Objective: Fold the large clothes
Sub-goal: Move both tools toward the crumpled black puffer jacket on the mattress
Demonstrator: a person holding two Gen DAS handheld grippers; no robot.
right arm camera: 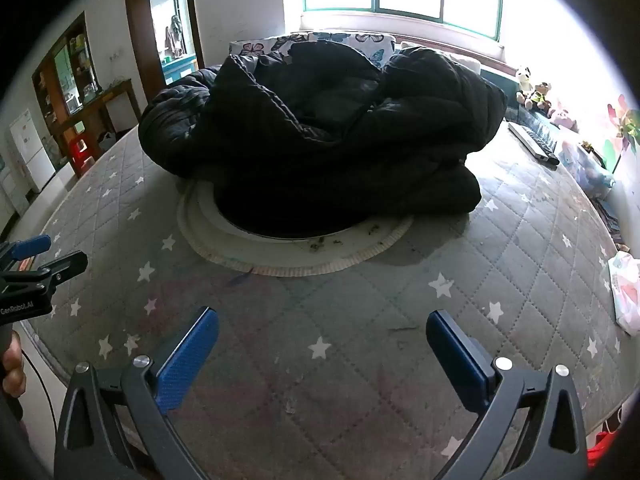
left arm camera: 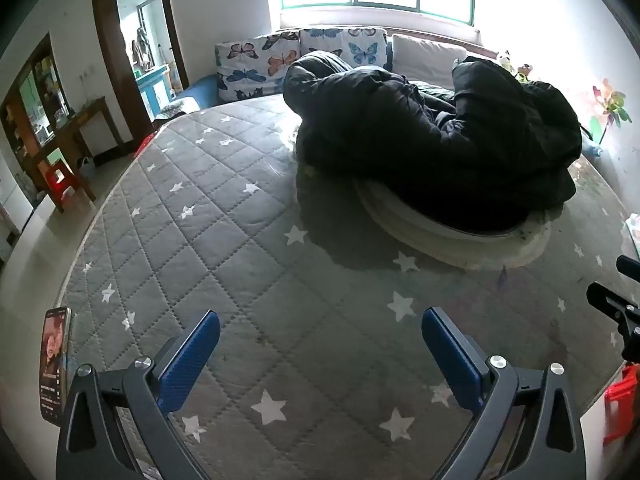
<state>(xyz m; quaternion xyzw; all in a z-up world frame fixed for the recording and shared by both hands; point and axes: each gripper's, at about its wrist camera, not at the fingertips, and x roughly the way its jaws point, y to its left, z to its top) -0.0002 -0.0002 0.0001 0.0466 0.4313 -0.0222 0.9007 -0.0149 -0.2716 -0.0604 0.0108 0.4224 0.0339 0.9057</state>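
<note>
A big black padded coat (left arm camera: 436, 136) lies crumpled in a heap on the far half of the grey star-print mattress (left arm camera: 224, 248), partly on a round cream mat (left arm camera: 460, 236). It also shows in the right wrist view (right arm camera: 332, 140), over the same mat (right arm camera: 288, 252). My left gripper (left arm camera: 320, 324) is open and empty, low over the near mattress, well short of the coat. My right gripper (right arm camera: 322, 324) is open and empty, also over the near mattress (right arm camera: 520, 240). Each gripper shows at the edge of the other's view.
A phone (left arm camera: 54, 364) lies at the mattress's near left edge. Butterfly pillows (left arm camera: 280, 60) and a window lie beyond the coat. A plastic bag (right arm camera: 626, 292), a keyboard (right arm camera: 532, 140) and soft toys (right arm camera: 540, 96) sit along the right side. A red stool (left arm camera: 60, 184) stands left.
</note>
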